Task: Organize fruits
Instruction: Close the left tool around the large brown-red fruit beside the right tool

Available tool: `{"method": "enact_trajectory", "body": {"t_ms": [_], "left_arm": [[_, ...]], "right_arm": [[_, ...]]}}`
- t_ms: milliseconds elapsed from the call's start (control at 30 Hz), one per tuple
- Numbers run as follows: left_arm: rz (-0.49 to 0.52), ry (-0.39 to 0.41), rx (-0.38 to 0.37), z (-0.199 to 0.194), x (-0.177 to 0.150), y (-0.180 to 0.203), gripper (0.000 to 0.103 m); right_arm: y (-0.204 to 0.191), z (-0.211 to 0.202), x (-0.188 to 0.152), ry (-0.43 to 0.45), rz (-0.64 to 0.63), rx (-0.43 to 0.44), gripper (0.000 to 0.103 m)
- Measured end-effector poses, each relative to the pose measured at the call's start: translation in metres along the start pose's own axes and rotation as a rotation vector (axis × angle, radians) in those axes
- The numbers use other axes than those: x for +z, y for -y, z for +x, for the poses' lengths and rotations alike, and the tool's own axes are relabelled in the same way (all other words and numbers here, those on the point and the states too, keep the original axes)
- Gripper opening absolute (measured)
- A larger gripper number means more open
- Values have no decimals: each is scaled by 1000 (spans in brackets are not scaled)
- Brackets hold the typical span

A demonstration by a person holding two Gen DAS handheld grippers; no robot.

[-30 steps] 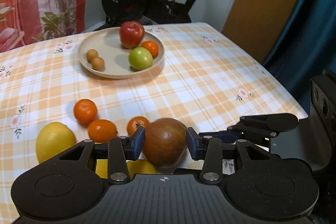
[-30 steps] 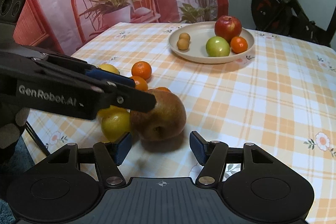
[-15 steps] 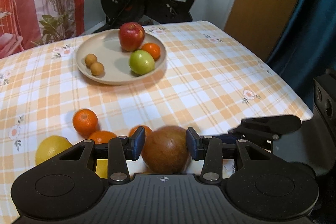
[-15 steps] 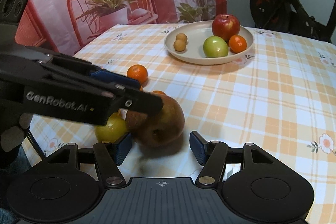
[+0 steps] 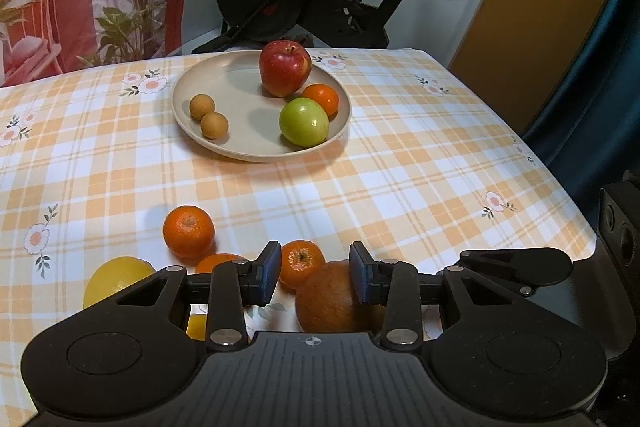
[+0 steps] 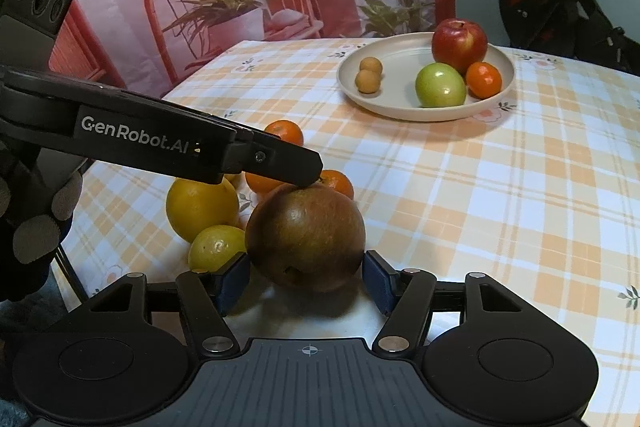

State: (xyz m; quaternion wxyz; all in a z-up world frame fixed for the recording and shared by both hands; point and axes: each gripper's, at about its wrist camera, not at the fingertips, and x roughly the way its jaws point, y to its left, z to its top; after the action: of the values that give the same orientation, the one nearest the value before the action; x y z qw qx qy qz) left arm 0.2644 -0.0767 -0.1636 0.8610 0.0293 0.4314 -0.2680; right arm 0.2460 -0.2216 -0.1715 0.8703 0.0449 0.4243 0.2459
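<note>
Tablecloth (image 5: pixel 400 187) has 6 loose fruits by the tongs, 5 on the plate (image 5: pixel 240 95) beyond. Left tongs (image 5: pixel 314 277), just narrowing, hold nothing; right tongs (image 6: pixel 306 277) flank the brown fruit (image 6: pixel 304 231), grip unclear.

A plate (image 5: pixel 182 115) sat far back on the table (image 5: pixel 400 187), holding 2 apples, 1 tangerine and 2 small round fruits. Nearer, 3 tangerines, 2 lemons and a pear (image 6: pixel 306 235) clustered together.
</note>
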Motion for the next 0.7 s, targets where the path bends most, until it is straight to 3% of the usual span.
{"method": "enact_trajectory", "body": {"t_ms": [333,700], "left_arm": [[24,-13,-42,7,0,15,39],[-14,2,-97,11,12,18,39]], "right_arm": [[11,-16,-7,17,63,-2,56],[30,-33,-4,54,115,-82,55]]}}
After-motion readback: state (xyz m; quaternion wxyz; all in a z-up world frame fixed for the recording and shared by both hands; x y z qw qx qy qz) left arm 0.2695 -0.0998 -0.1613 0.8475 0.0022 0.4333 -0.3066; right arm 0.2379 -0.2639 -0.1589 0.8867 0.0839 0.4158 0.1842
